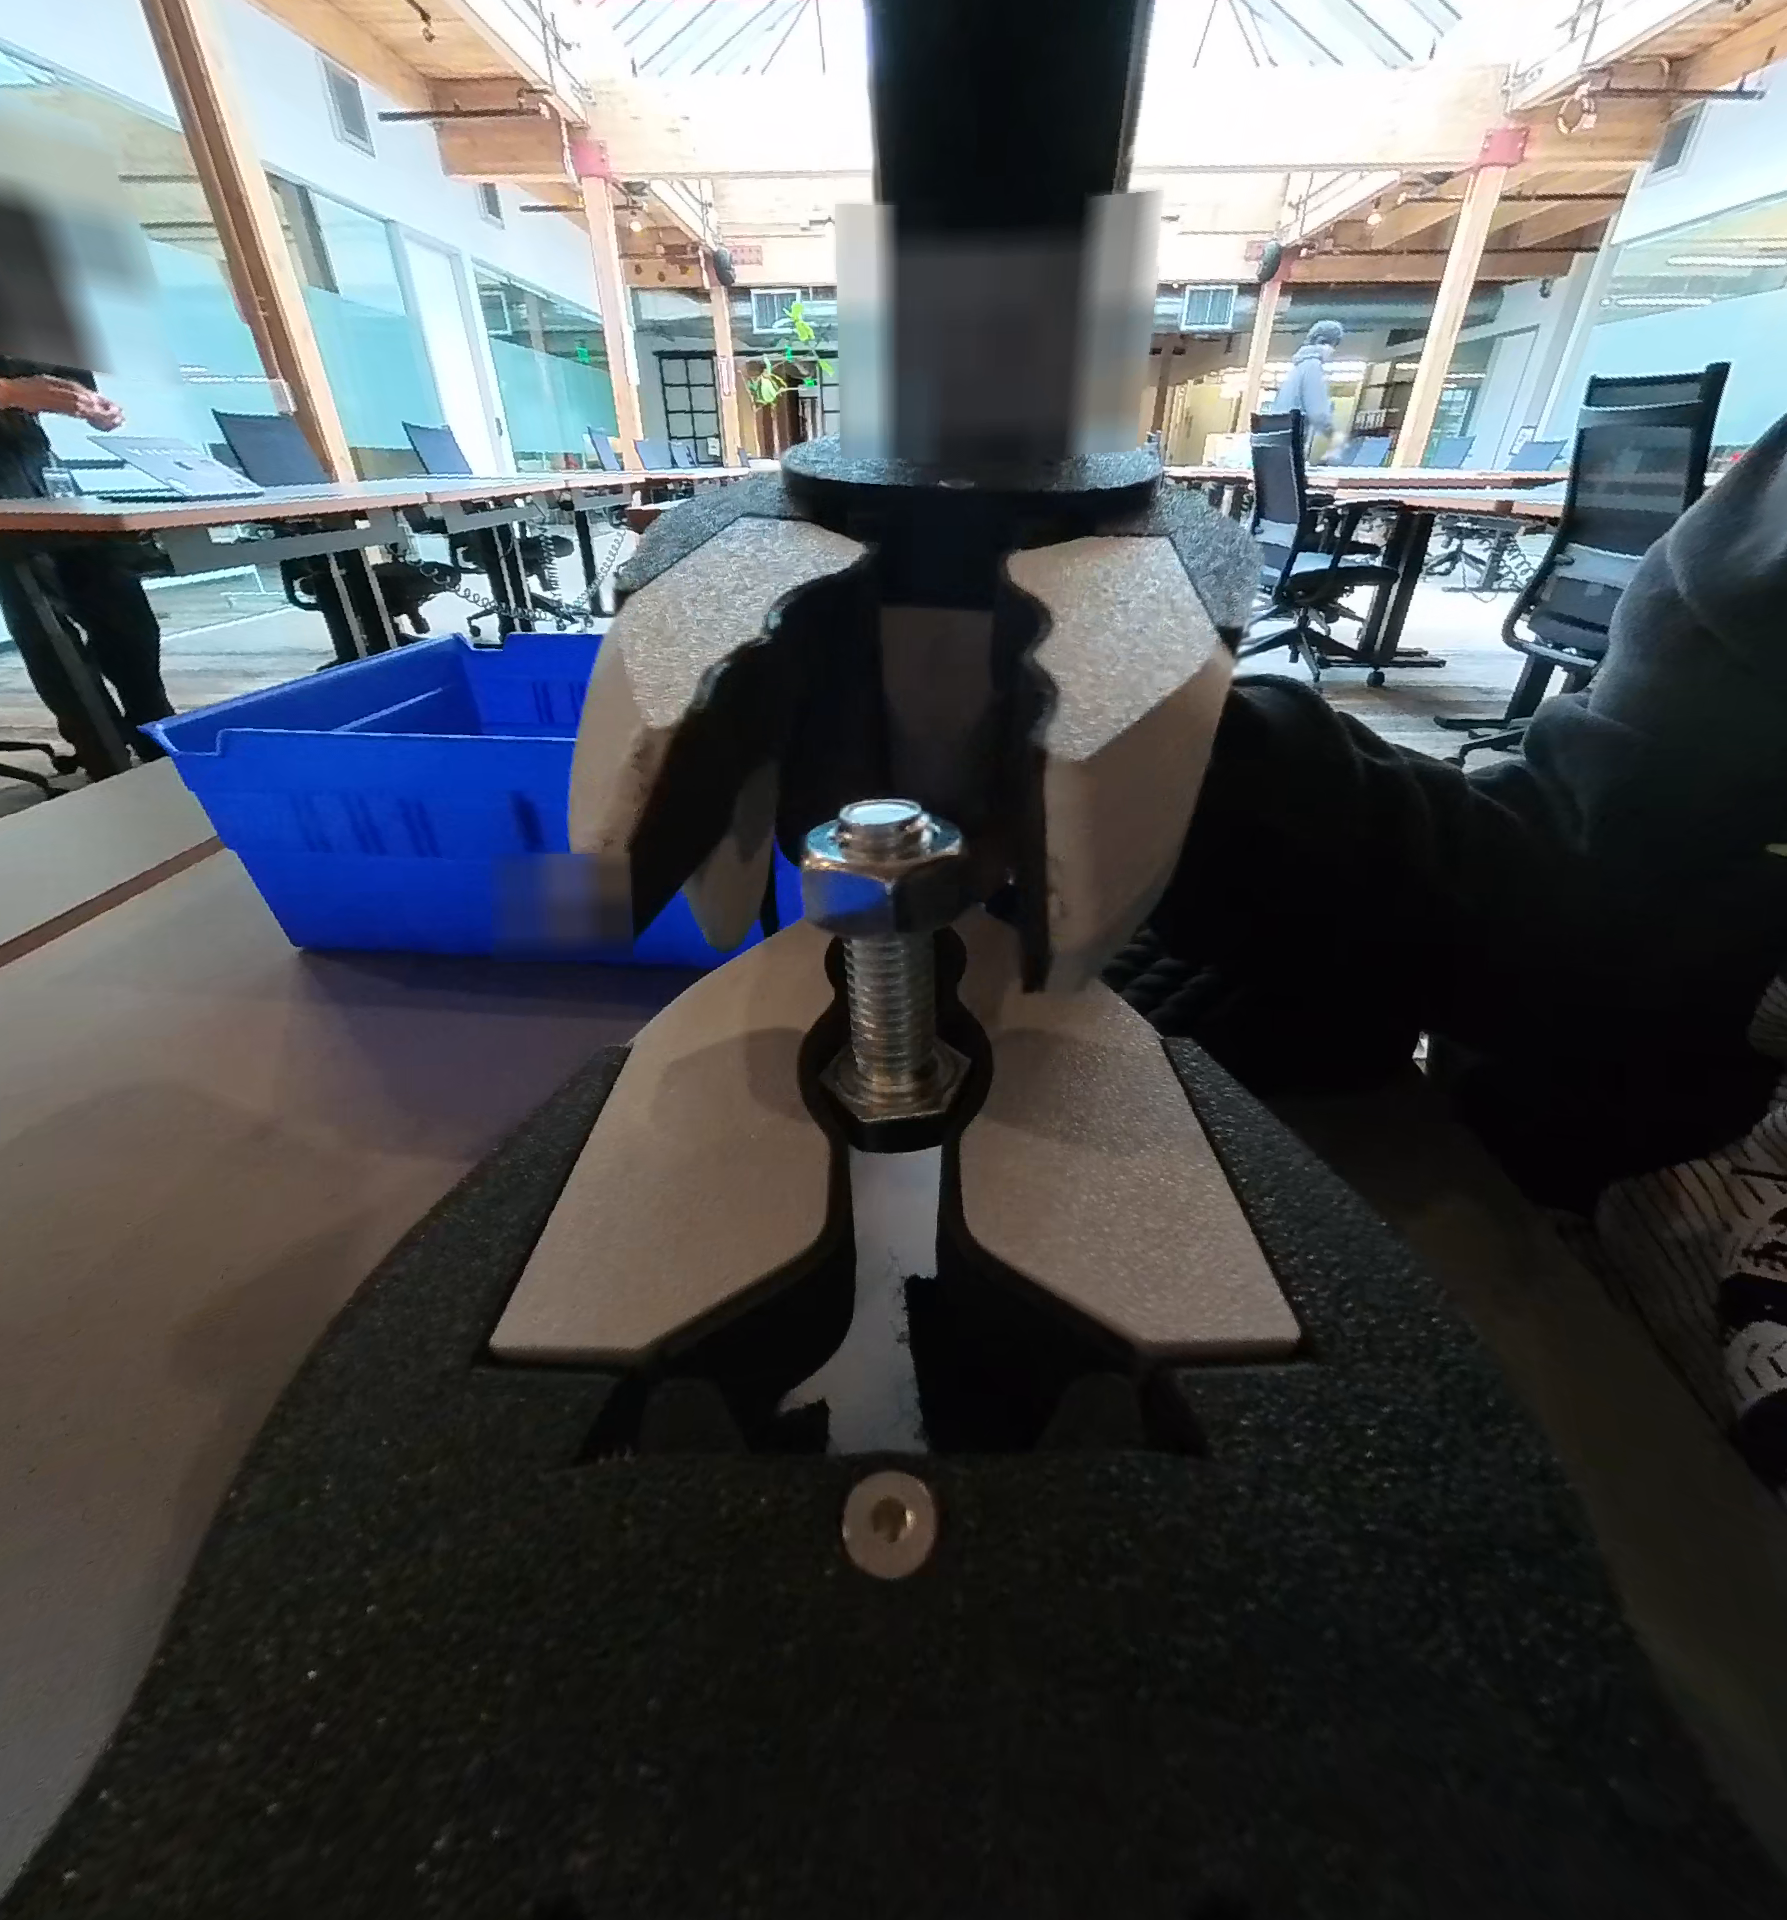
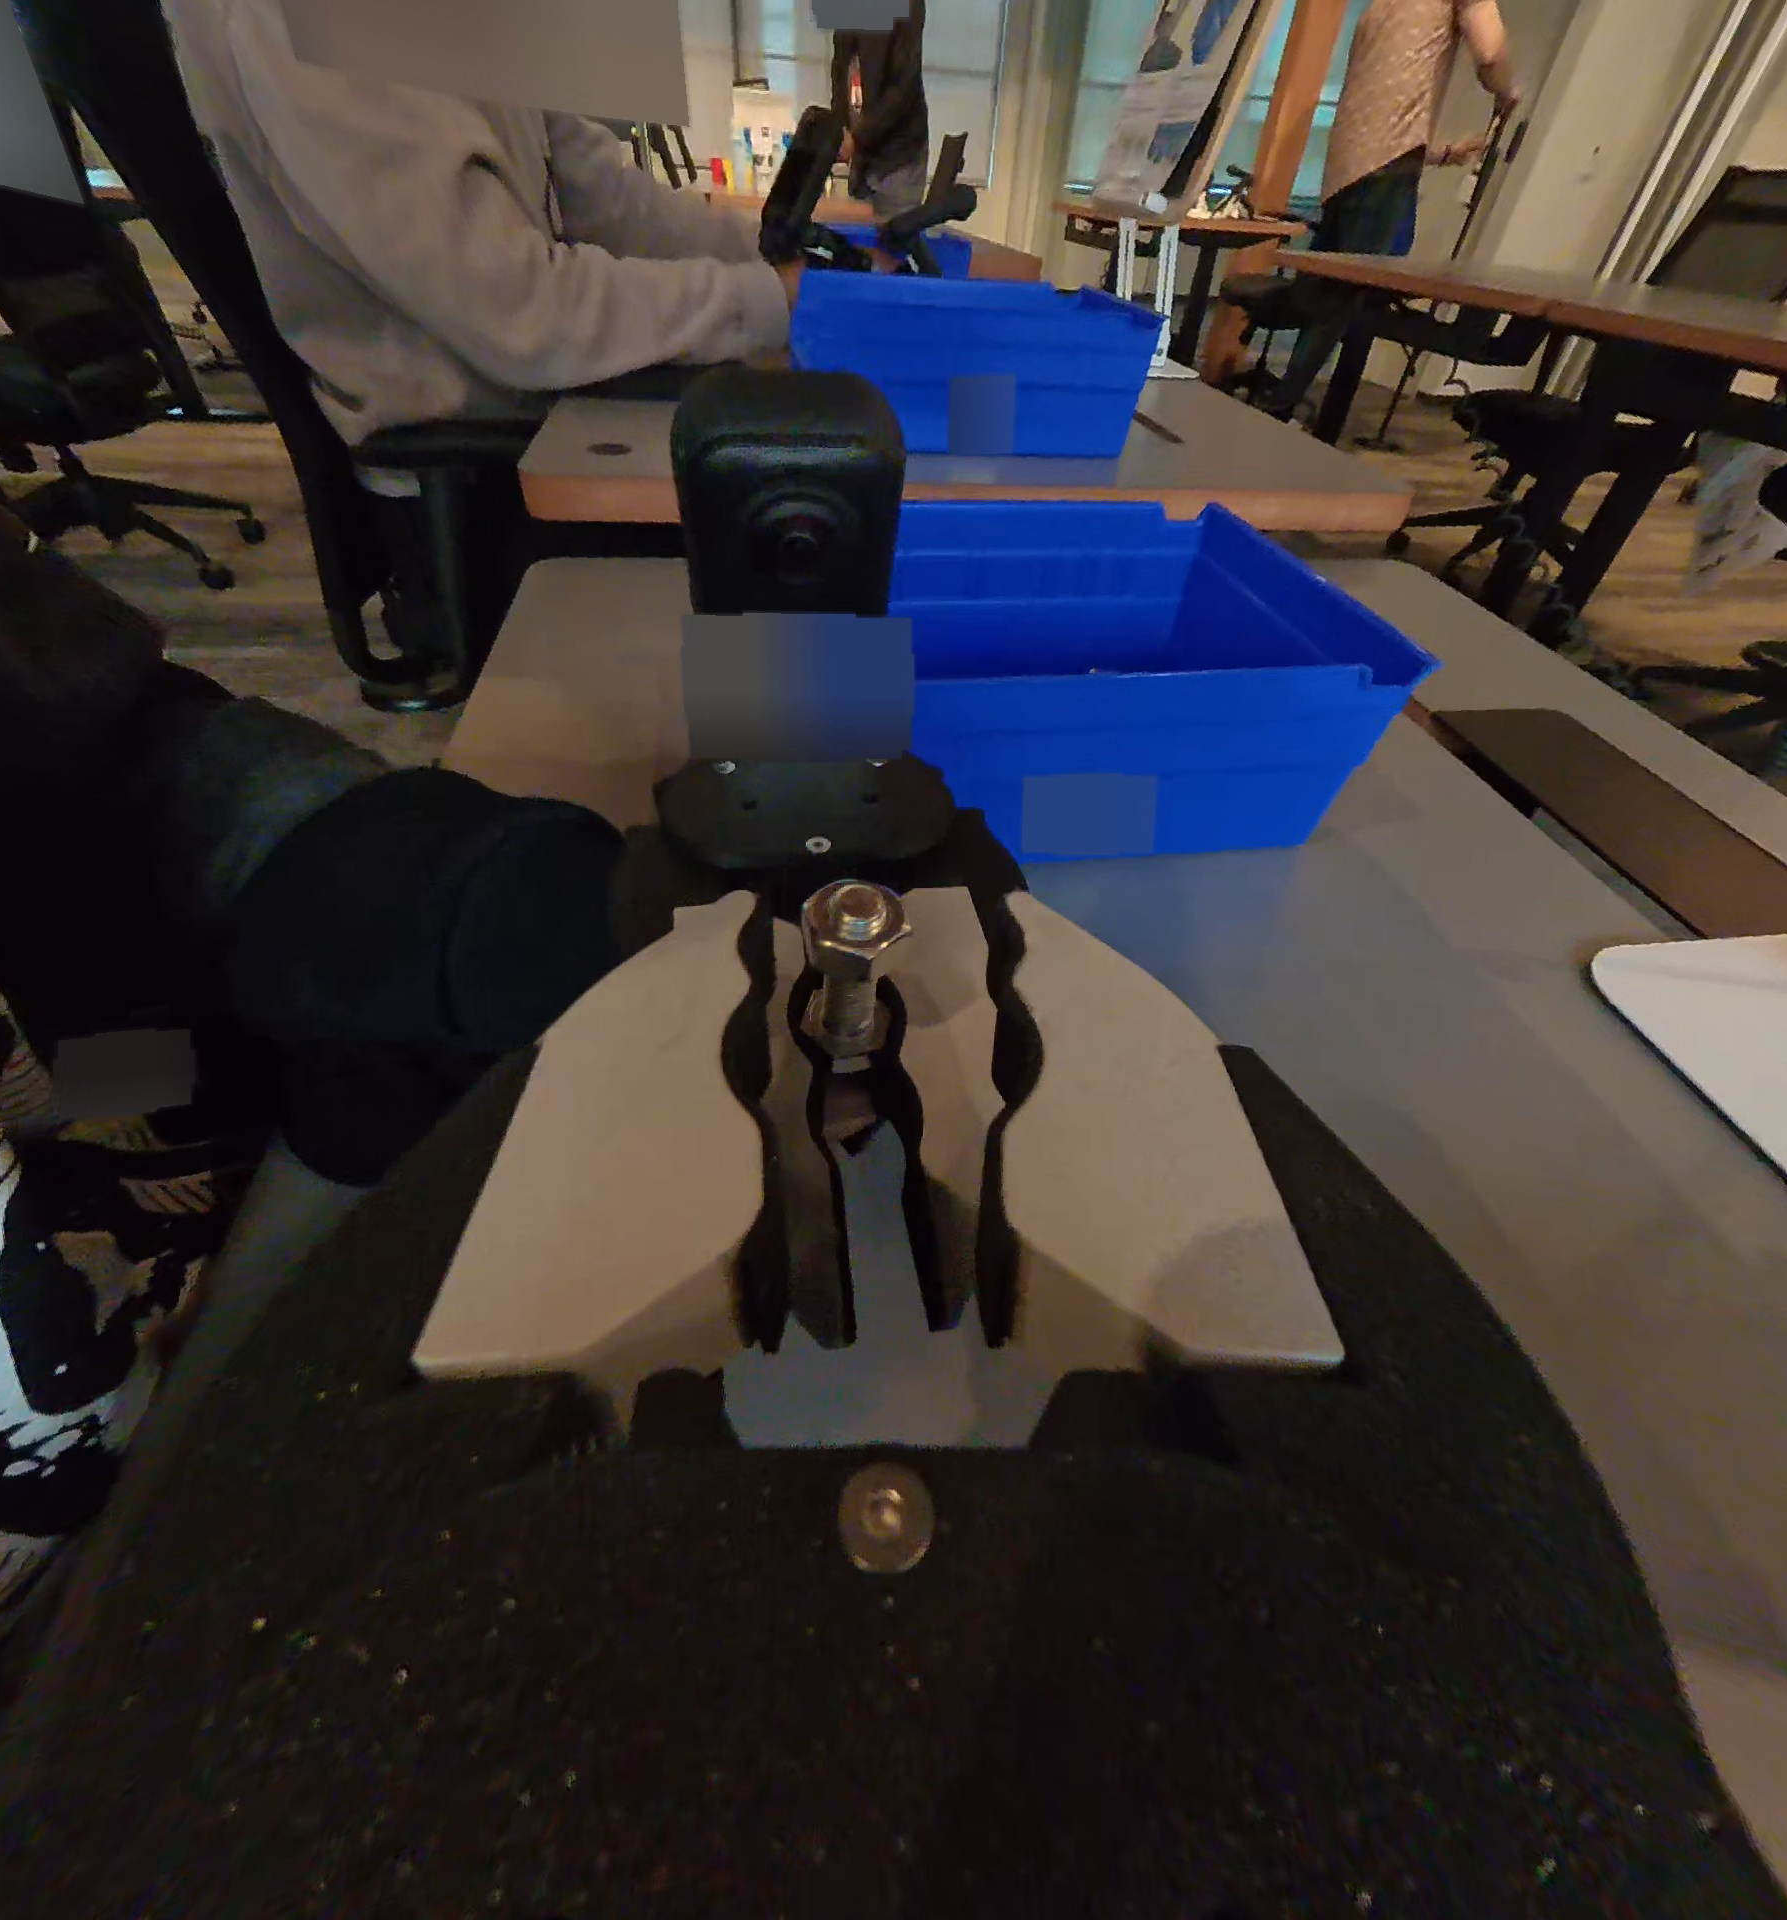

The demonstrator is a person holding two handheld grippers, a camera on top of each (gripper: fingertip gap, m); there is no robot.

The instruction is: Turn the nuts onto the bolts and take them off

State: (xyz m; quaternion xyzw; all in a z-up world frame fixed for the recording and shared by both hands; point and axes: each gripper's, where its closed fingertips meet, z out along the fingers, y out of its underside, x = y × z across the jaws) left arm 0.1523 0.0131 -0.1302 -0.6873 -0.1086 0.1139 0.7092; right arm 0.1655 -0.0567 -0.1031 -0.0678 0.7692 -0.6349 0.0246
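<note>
The left gripper (image 1: 894, 1081) clenched the upright bolt (image 1: 884, 1003) by its head; the nut (image 1: 881, 875) sat at its top, between the right gripper's (image 2: 873, 997) parted fingers (image 2: 660, 1049)

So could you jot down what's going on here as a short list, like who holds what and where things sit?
bolt: upright, head gripped low in the left claw
nut: threaded near the bolt's top end
right claw: faces the left one, fingers either side of the nut, apparently not clamped
left claw state: shut on the bolt
blue bin: on the grey table behind the claws
white mat: at the table's right edge
next move, probably: right claw closes on the nut and turns it
</note>
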